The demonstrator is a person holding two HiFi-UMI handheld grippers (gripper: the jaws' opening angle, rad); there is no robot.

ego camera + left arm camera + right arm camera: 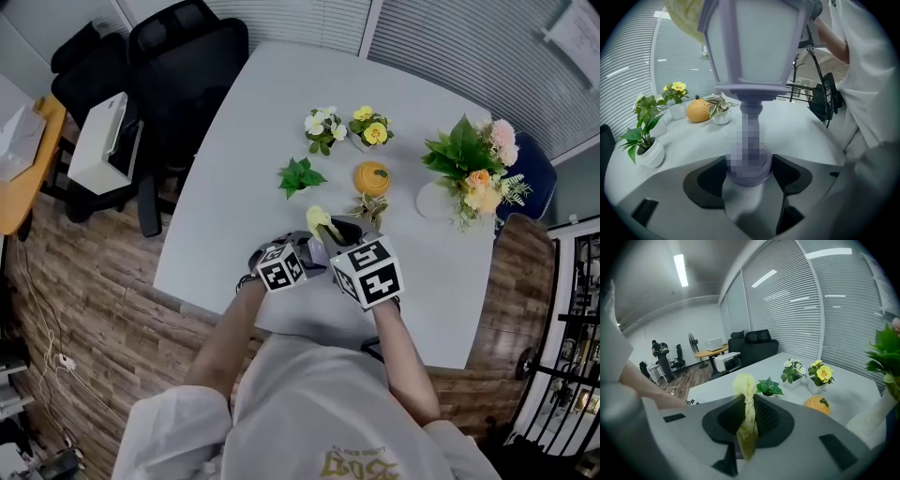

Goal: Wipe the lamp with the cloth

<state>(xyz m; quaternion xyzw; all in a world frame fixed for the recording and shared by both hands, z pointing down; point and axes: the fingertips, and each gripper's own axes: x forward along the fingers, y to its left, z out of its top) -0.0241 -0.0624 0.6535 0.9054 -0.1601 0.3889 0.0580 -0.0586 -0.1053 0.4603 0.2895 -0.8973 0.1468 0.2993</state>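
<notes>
Wiping the lantern-style lamp [750, 42] calls for a firm hold and a light stroke. The left gripper [749, 171] clamps the lamp's round foot between both jaws and holds it upright over the white table [234, 141]. Whether the foot rests on the table cannot be told. The right gripper [746, 420], just right of the lamp, is pinched on a twisted yellow cloth [745, 390], whose free end reaches the lamp's top corner. The step in hand appears to be wiping the shade panels. The loose cloth end, not the jaw tips, should meet each panel, while the left gripper turns the lamp to present each face. A small potted plant [368, 208] and an orange pumpkin ornament [372, 176] stand just beyond the lamp, so strokes should run away from them.
</notes>
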